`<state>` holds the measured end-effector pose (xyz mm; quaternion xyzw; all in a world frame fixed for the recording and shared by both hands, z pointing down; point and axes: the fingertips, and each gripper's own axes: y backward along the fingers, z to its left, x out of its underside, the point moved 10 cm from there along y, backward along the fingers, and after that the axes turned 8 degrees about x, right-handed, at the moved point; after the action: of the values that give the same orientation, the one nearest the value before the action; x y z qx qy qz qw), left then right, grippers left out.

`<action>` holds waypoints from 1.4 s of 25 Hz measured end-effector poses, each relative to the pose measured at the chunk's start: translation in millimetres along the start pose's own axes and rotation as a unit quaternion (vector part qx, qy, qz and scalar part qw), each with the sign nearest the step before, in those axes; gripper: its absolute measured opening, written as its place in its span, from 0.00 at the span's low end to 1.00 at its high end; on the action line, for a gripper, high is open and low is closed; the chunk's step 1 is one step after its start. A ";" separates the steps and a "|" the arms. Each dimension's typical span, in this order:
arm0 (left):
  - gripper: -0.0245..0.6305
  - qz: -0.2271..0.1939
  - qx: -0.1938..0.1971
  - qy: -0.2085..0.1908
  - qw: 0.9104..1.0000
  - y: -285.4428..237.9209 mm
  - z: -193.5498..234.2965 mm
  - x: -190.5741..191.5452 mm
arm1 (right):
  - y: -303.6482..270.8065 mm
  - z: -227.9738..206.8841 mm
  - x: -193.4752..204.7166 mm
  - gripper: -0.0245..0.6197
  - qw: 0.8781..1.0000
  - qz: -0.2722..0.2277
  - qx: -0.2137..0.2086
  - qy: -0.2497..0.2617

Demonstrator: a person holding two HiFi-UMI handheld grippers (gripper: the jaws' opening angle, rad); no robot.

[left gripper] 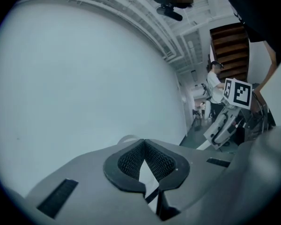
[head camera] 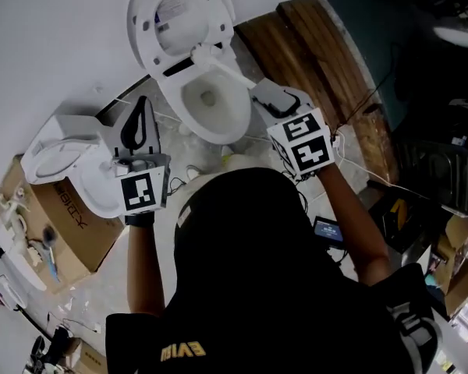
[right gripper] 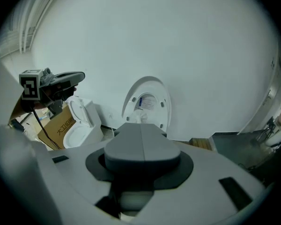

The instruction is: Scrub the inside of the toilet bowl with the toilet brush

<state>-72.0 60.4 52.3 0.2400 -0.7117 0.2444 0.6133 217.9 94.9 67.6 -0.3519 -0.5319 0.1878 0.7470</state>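
The white toilet [head camera: 207,96] stands against the wall with its lid [head camera: 179,14] raised; the lid [right gripper: 147,102] also shows in the right gripper view. My right gripper [head camera: 261,93] is at the bowl's right rim, shut on the white toilet brush [head camera: 218,65]. The handle slants up-left, and the brush head sits over the bowl's back rim near the hinge. In its own view the right gripper [right gripper: 141,146] has its jaws closed, with something white beneath. My left gripper [head camera: 143,104] hangs left of the bowl. Its fingertips [left gripper: 144,146] meet on nothing and face the white wall.
A second toilet [head camera: 70,158] sits on a cardboard box [head camera: 58,224] at the left. Wooden planks [head camera: 312,61] lie right of the bowl, and a small screen [head camera: 327,230] lies on the floor. Cables trail round the base. A person [left gripper: 214,81] stands far off.
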 end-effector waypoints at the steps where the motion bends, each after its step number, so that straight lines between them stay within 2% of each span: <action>1: 0.07 -0.003 0.000 -0.004 1.000 3.6 3.7 -0.7 | 4.4 3.7 1.5 0.29 1.000 0.002 0.005 0.000; 3: 0.07 0.003 -0.010 -0.018 1.000 13.3 18.4 1.0 | 11.7 10.7 3.4 0.29 1.000 0.003 0.014 -0.002; 7: 0.07 0.008 -0.101 -0.003 0.995 45.7 83.6 -4.6 | 14.7 26.4 -11.1 0.29 1.000 0.003 0.020 0.003; 10: 0.07 -0.011 -0.149 -0.022 0.989 72.9 129.0 -22.7 | 20.9 38.6 -17.9 0.29 0.999 0.004 0.030 0.012; 17: 0.07 -0.017 -0.197 -0.119 0.973 108.2 212.8 -43.0 | 45.9 64.9 -15.3 0.29 0.999 0.010 0.053 -0.003; 19: 0.07 -0.012 -0.204 -0.121 0.971 115.2 235.7 -39.3 | 54.3 75.7 -11.2 0.29 0.998 0.019 0.063 -0.006; 21: 0.07 0.009 -0.194 -0.088 0.977 117.6 243.1 -26.8 | 65.5 88.2 -2.9 0.29 0.996 0.034 0.076 -0.010; 24: 0.07 0.027 -0.121 -0.007 0.992 103.2 219.0 2.4 | 82.6 104.4 12.6 0.29 0.994 0.051 0.096 -0.021; 25: 0.07 0.028 -0.095 0.001 0.995 95.9 205.4 12.8 | 86.9 108.8 17.8 0.29 0.993 0.051 0.101 -0.025; 27: 0.07 0.032 -0.054 -0.021 0.998 81.8 175.7 34.1 | 93.1 116.4 29.0 0.29 0.993 0.048 0.106 -0.035; 30: 0.07 0.052 -0.007 -0.066 0.996 68.3 133.6 71.2 | 99.2 125.7 48.3 0.29 0.992 0.047 0.107 -0.050; 33: 0.07 0.089 0.008 -0.082 0.993 69.1 104.8 101.2 | 101.7 128.4 67.1 0.29 0.992 0.045 0.108 -0.052; 35: 0.07 0.100 0.002 -0.098 0.990 74.5 91.8 104.2 | 104.8 126.0 76.6 0.29 0.992 0.036 0.112 -0.045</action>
<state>-202.9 54.1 139.7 0.1910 -0.7883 0.2813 0.5129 138.9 257.6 65.8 -0.2759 -0.5277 0.2882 0.7499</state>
